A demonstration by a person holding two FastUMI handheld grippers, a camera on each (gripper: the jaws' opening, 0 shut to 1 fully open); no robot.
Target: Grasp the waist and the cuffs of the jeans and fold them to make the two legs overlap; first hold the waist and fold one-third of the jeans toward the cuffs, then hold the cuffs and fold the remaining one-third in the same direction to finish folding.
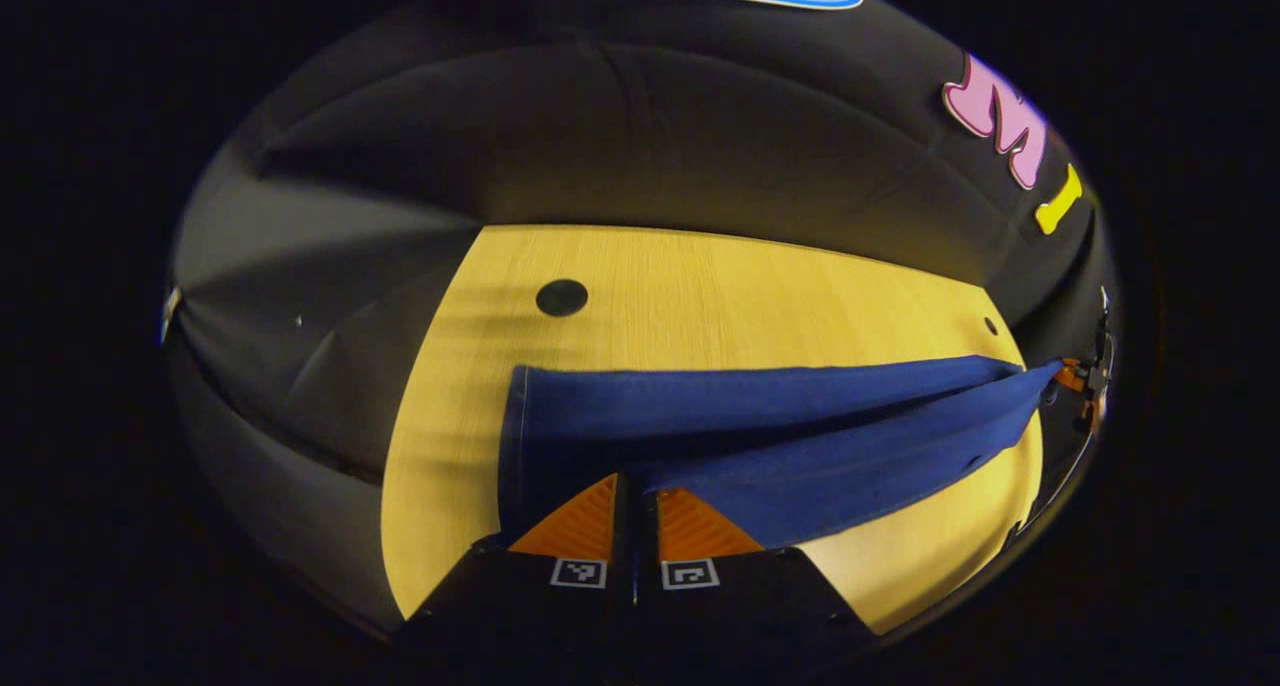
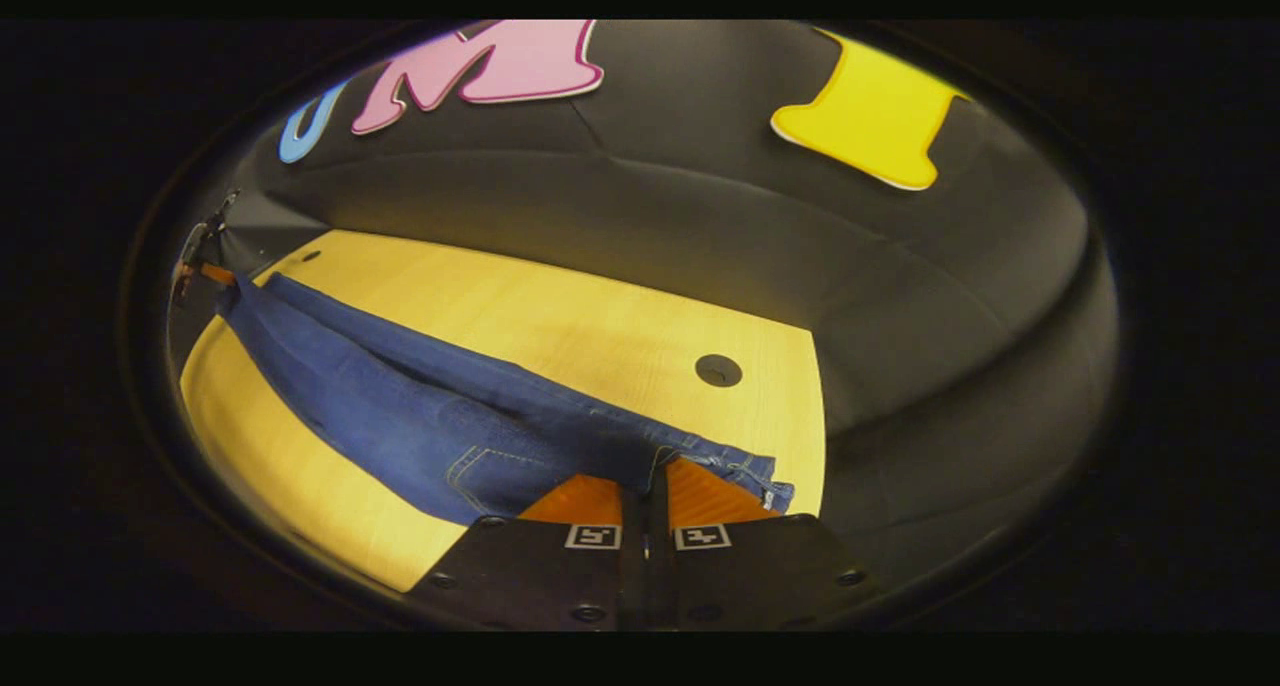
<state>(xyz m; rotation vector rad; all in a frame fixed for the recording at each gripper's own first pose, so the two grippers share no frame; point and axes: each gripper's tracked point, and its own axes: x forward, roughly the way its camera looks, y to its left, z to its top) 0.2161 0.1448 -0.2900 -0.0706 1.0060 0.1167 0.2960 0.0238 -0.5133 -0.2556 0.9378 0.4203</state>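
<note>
the left gripper point(image 1: 634, 496) sits at six o'clock, its fingers closed together on the near edge of the jeans point(image 1: 800, 436). the jeans stretch over the table point(image 1: 720, 286) toward three o'clock, where the right gripper point(image 1: 1085, 386) seems to pinch the far end, though it is small there. a dark round hole point(image 1: 561, 297) lies at eleven o'clock.

Item: jeans point(image 2: 420, 416), dark blue denim with pale stitching.
Waist: at the near end in the right gripper view, a stitched back pocket just behind it.
Cuffs: at the near end in the left gripper view, with a straight hem edge on the left.
Pose: stretched long, one leg lifted above the other, which lies flat on the wood.
Overlap: legs seem only partly aligned; the fisheye bend makes this uncertain.
</note>
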